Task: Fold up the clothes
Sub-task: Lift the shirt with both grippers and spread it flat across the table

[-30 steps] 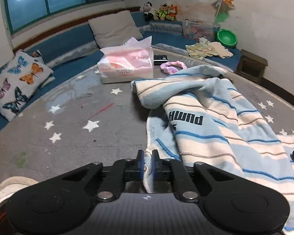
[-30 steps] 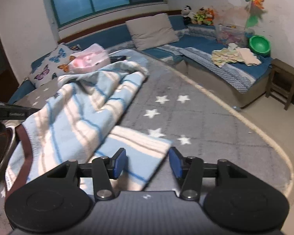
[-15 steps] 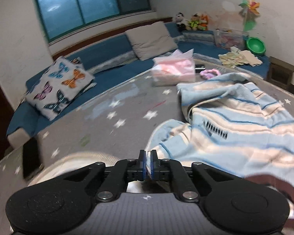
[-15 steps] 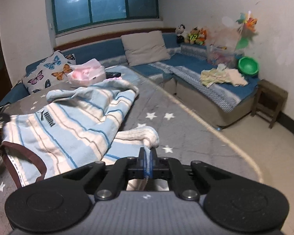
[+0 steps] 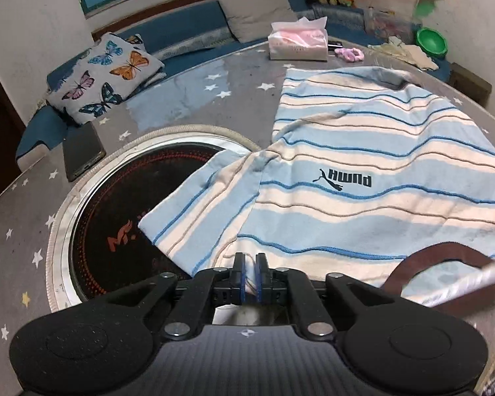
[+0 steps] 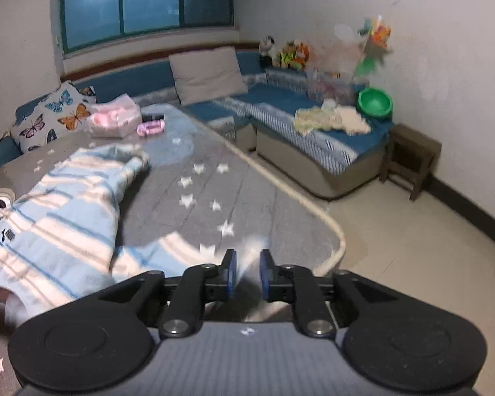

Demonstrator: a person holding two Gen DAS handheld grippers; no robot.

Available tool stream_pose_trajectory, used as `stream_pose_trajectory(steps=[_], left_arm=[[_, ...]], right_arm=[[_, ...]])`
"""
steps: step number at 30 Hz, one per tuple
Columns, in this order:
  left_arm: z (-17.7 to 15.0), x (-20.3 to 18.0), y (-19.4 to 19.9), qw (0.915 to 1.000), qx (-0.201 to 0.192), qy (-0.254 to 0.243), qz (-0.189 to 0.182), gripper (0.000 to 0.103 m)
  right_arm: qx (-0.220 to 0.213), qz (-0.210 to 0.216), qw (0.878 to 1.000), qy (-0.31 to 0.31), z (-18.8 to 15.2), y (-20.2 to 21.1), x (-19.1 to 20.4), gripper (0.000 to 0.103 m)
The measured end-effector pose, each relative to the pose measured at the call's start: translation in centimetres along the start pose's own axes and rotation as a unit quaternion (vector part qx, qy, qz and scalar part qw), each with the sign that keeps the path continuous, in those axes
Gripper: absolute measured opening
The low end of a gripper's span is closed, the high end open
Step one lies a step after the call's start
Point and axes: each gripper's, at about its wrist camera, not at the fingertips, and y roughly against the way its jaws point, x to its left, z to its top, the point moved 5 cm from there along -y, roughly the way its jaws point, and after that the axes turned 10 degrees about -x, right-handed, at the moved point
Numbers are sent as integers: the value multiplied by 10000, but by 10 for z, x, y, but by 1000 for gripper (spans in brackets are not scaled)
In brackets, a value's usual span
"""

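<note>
Spreading step: the left claw (image 5: 250,275) pinches the blue-and-cream striped knit shirt (image 5: 363,178); the right claw (image 6: 247,272), part-spread, loosely straddles its blurred cuff. Next, lay it flat on the desk (image 5: 188,76).

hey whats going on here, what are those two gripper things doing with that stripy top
A person with a handheld gripper in each hand is laying out a blue and cream striped shirt on the star-print table cover to fold it. The left gripper is pinched on the shirt's near edge beside the brown collar. The right gripper has its jaws slightly apart with the blurred fabric of a sleeve end between them. One sleeve lies over the round black cooktop.
</note>
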Motion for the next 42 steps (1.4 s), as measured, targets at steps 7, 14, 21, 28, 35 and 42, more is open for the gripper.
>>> stream_pose_trajectory(steps=[7, 14, 21, 28, 35, 42], left_arm=[[32, -1, 6, 9988, -484, -67, 98, 40], [59, -28, -34, 9978, -607, -114, -229, 44], [82, -66, -89, 9968, -626, -279, -414, 44], [82, -76, -118, 9966, -604, -522, -194, 43], [80, -72, -119, 9962, -624, -604, 61, 43], [80, -66, -120, 9967, -614, -521, 113, 44]], right_arm=[[232, 661, 9969, 349, 4, -29, 27, 34], [826, 941, 9917, 296, -26, -76, 49, 46], [712, 1100, 9900, 523, -25, -78, 58, 39], [160, 842, 9894, 1176, -9, -63, 64, 8], [-706, -428, 9908, 1075, 37, -30, 27, 8], [-404, -887, 9933, 629, 36, -43, -10, 20]])
